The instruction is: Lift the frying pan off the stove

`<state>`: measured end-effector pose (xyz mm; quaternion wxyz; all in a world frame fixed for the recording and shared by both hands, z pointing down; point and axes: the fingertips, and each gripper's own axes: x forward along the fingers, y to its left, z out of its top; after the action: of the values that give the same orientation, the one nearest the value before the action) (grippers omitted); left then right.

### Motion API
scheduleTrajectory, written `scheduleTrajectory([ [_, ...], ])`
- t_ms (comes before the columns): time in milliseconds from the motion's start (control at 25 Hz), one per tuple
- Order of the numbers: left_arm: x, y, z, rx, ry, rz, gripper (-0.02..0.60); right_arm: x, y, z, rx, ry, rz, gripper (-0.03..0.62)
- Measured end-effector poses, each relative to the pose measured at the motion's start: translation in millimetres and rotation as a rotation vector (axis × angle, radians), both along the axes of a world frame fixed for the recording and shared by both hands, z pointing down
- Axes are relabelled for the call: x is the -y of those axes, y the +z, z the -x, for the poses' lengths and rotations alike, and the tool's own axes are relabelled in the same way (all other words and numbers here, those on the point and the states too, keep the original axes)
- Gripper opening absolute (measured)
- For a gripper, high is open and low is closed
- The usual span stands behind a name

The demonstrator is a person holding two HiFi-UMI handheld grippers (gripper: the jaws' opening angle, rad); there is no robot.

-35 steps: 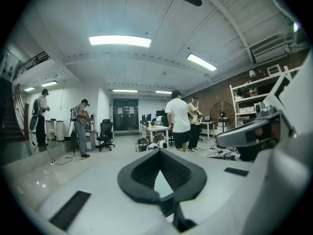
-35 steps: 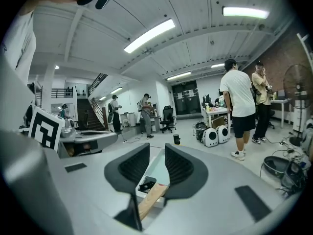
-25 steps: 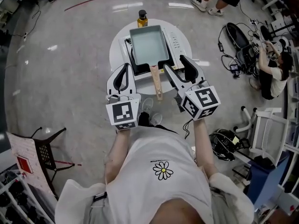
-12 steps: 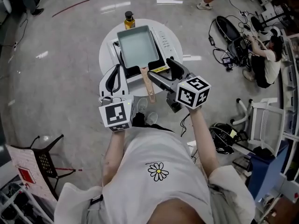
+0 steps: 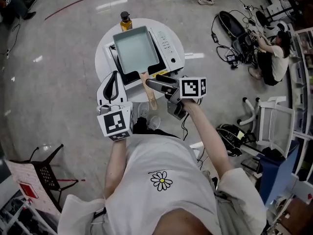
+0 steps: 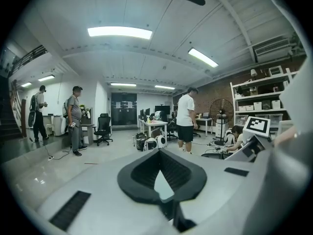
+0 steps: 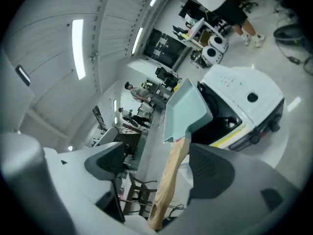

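A pale blue rectangular frying pan (image 5: 133, 49) rests on the white stove (image 5: 167, 48), its wooden handle (image 5: 148, 89) pointing toward me. My right gripper (image 5: 155, 83) is turned sideways with its jaws wide open around that handle. In the right gripper view the handle (image 7: 168, 180) runs between the two dark pads (image 7: 105, 165) without being pressed, and the pan (image 7: 186, 109) lies beyond. My left gripper (image 5: 112, 84) hovers left of the handle over the table's edge. Its jaws are shut and empty, and the left gripper (image 6: 160, 155) view looks out across the room.
The stove stands on a small round white table (image 5: 103, 50) with an amber bottle (image 5: 125, 20) at its far edge. Cables, bags and a seated person (image 5: 269, 58) are at the right, beside a white chair (image 5: 266, 124). A black stool (image 5: 46, 168) is at lower left.
My right gripper has swung left and turned on its side, and its jaws have spread around the pan's handle. The left gripper has kept its place beside the table.
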<state>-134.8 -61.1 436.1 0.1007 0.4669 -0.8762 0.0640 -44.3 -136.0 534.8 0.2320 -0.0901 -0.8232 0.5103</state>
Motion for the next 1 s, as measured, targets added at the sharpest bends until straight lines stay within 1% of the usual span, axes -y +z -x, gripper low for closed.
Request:
scheduleTrajectory([
  [120, 2.4, 5.2, 2.2, -0.012, -0.001, 0.003, 0.000, -10.1, 10.4, 1.2, -0.016, -0.050, 0.157, 0.423],
  [200, 1.3, 9.5, 4.5, -0.020, -0.006, 0.006, 0.000, -16.6, 18.6, 1.7, -0.035, -0.085, 0.242, 0.423],
  [280, -0.1, 13.4, 5.9, -0.026, -0.013, 0.011, 0.000, -20.3, 28.4, -0.1, -0.070, -0.107, 0.307, 0.422],
  [440, -1.0, 18.8, 8.4, -0.041, -0.021, 0.021, 0.000, -29.0, 33.6, -0.3, -0.082, -0.166, 0.423, 0.416],
  [520, -2.1, 22.1, 12.1, -0.050, -0.025, 0.024, 0.000, -34.8, 35.3, 1.1, -0.085, -0.204, 0.466, 0.410],
  [640, -4.9, 26.8, 17.5, -0.063, -0.032, 0.029, 0.000, -41.8, 37.8, 3.6, -0.095, -0.245, 0.506, 0.402],
  [840, -8.8, 32.1, 23.7, -0.075, -0.049, 0.039, 0.000, -45.4, 42.2, 6.5, -0.108, -0.279, 0.550, 0.283],
  [880, -9.0, 32.6, 23.7, -0.078, -0.050, 0.041, 0.000, -46.6, 42.1, 6.8, -0.109, -0.286, 0.560, 0.268],
  [1000, -9.6, 35.5, 25.4, -0.088, -0.053, 0.049, 0.000, -52.5, 39.8, 8.7, -0.103, -0.316, 0.602, 0.267],
])
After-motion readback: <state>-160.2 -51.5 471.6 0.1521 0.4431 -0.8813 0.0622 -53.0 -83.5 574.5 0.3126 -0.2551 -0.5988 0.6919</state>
